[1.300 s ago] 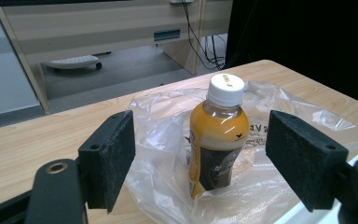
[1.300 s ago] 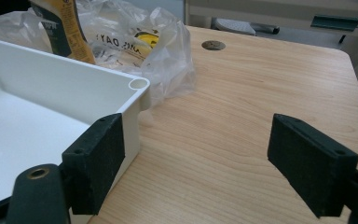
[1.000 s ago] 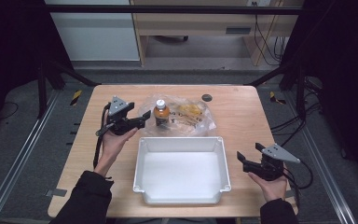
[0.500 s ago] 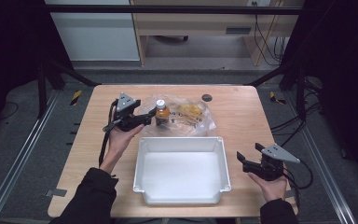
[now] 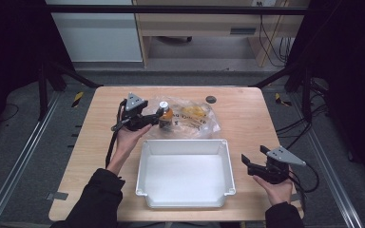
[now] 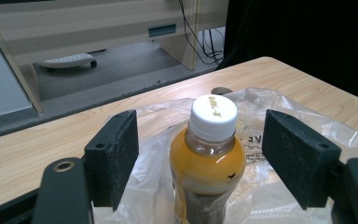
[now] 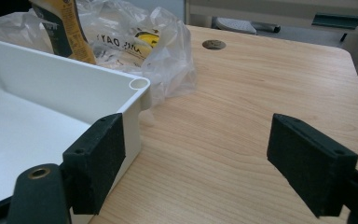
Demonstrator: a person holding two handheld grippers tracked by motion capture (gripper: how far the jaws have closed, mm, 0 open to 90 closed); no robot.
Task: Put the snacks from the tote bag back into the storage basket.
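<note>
Left claw [image 6: 200,154]: spread wide, jaws either side of the bottle, not touching it.
Bottle [image 6: 208,158]: upright on the counter [image 5: 95,156], white cap, against the plastic bag [image 5: 197,118].
Tray [image 5: 185,142]: white, empty, mid-counter.
Right claw [image 7: 209,163]: open, holding nothing, beside the tray's corner.

Overhead forward-down; two close tongs views (bag [image 5: 197,118] shared)

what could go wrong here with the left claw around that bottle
The left claw is open around the bottle, whose base stands in crinkled clear plastic bag; closing may pinch the film too, dragging the bag along. The pads sit near the narrow neck, so a grip there might tip the upright bottle.
</note>
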